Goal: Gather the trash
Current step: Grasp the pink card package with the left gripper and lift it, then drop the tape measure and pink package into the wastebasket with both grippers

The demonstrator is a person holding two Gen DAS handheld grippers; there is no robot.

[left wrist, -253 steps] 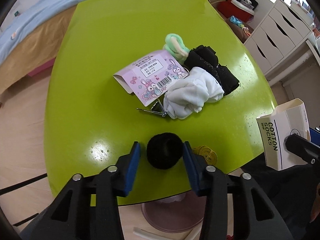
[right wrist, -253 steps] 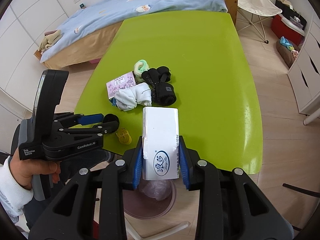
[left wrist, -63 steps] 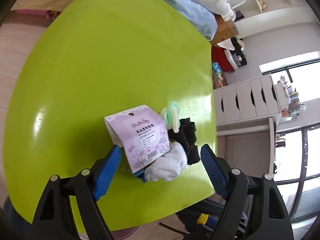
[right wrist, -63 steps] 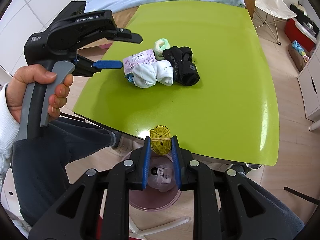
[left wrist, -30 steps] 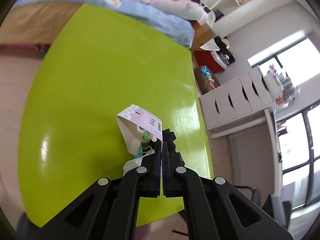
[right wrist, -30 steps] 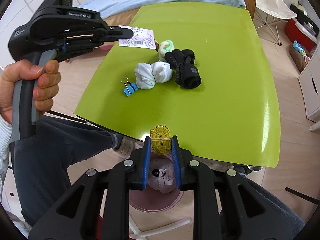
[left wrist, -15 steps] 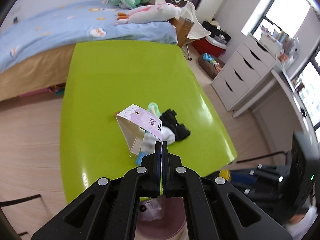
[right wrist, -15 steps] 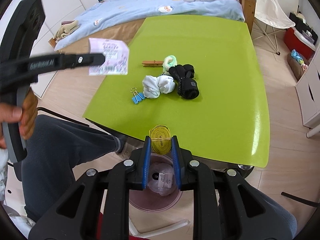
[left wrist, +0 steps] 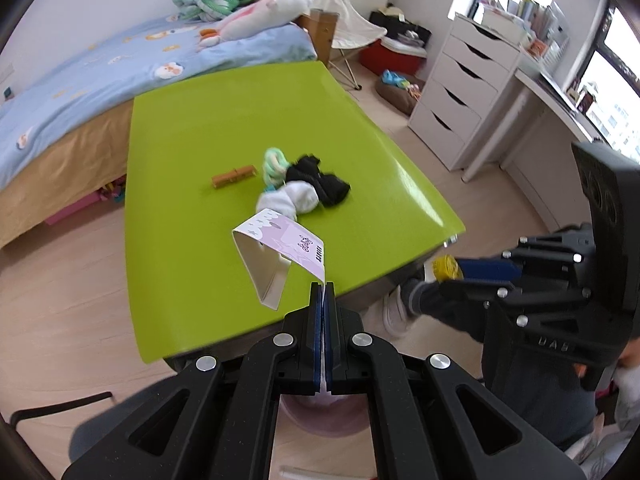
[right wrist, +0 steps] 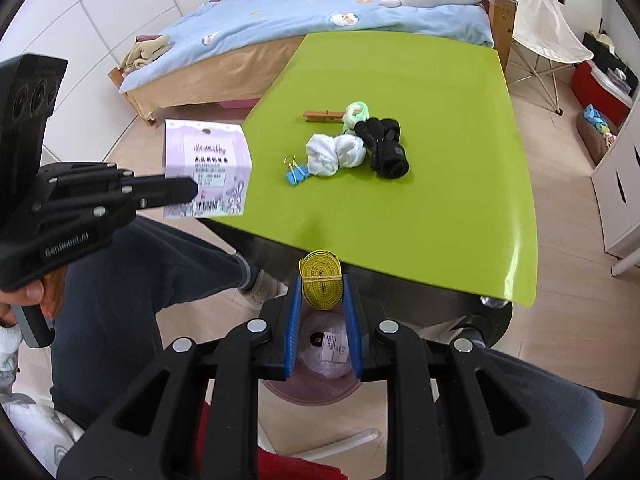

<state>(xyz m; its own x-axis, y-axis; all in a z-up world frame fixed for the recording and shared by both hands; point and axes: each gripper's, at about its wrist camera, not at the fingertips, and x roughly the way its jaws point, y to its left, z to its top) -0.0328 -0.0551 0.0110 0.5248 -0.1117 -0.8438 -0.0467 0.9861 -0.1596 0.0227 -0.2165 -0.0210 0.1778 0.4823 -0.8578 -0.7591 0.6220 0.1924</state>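
Two pieces are in hand: the left gripper [left wrist: 321, 292] pinches the pink card [left wrist: 280, 246], the right gripper [right wrist: 321, 296] clamps a yellow tape roll [right wrist: 321, 278] above the bin [right wrist: 320, 394]; socks [right wrist: 336, 154] remain mid-frame.

Your left tongs [left wrist: 322, 292] showing matte black arms, silver screw heads, blue pads, white GenRobot.AI lettering, your right tongs [right wrist: 322, 300] wearing the same black frame and blue pads, you wearing dark navy trousers, grey-cuffed socks, patterned white sleeves.
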